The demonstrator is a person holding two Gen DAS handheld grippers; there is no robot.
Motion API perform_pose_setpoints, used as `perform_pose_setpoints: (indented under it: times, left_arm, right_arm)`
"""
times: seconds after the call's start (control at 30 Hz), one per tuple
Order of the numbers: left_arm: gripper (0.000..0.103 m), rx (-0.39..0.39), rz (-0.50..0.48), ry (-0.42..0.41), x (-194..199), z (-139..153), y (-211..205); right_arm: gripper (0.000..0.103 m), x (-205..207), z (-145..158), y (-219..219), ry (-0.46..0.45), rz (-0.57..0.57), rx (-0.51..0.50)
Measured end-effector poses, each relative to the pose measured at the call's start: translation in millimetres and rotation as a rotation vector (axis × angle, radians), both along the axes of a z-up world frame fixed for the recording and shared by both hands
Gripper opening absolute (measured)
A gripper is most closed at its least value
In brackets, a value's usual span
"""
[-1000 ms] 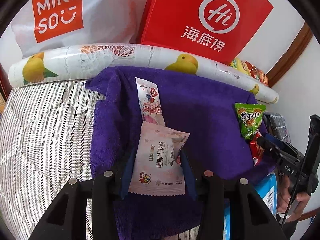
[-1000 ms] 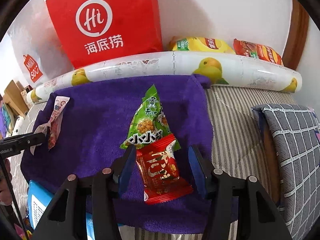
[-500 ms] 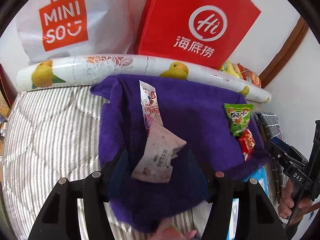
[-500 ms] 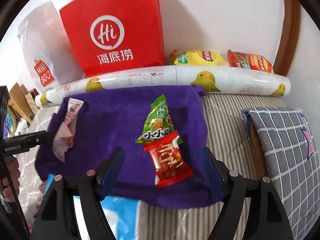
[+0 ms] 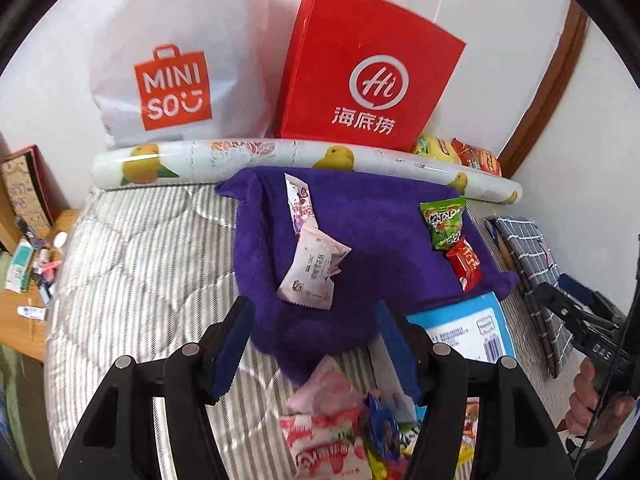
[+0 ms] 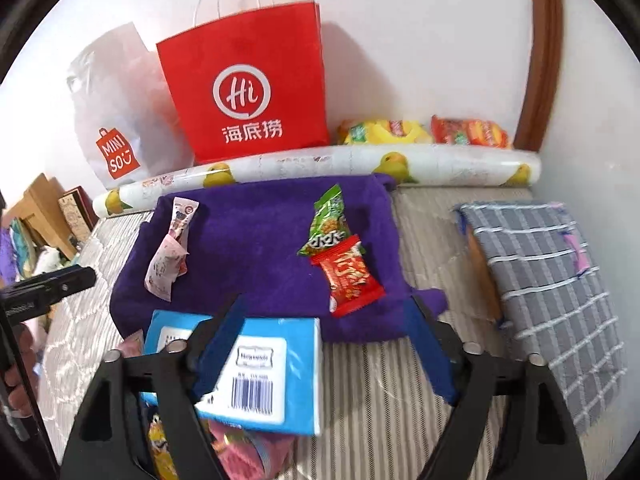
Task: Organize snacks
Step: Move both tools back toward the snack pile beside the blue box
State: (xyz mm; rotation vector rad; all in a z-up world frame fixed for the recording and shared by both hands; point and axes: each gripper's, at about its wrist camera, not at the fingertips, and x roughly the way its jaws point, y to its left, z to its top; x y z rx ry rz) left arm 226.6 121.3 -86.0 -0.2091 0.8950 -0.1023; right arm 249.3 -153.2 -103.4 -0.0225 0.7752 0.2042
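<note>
On the purple towel (image 5: pixel 384 248), two pink packets (image 5: pixel 312 276) lie overlapping at the left and a green packet (image 6: pixel 326 224) overlaps a red one (image 6: pixel 350 276) at the right; all look light, thin and crinkly, probably slippery, best pinched at a crimped end seam. The left gripper (image 5: pixel 314 346) hangs part open and empty near the towel's near edge, while the right gripper (image 6: pixel 326 350) is opening wide, nothing between its jaws.

Four snack packets (image 6: pixel 346 276) on towel (image 6: pixel 260 256); roll (image 6: pixel 320 162) behind towel; box (image 6: pixel 256 372) before it.
</note>
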Motion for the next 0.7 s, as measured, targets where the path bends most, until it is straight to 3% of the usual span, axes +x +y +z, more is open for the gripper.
perform_pose_setpoints:
  times: [0.17, 0.37, 0.5, 0.7]
  left_arm:
    - [0.062, 0.063, 0.018, -0.034, -23, 10, -6]
    - [0.062, 0.017, 0.029, -0.054, -46, 16, -8]
    - [0.062, 0.021, 0.049, -0.062, -62, 16, -8]
    - [0.062, -0.014, 0.063, -0.029, -79, 2, -2]
  right_arm:
    - [0.094, -29, 13, 0, -0.047, -0.013, -0.032]
    - [0.094, -57, 14, -1, -0.089, 0.018, -0.039]
    - [0.094, -71, 4, -7, -0.061, 0.049, 0.074]
    - [0.094, -86, -19, 0, -0.008, 0.061, 0.055]
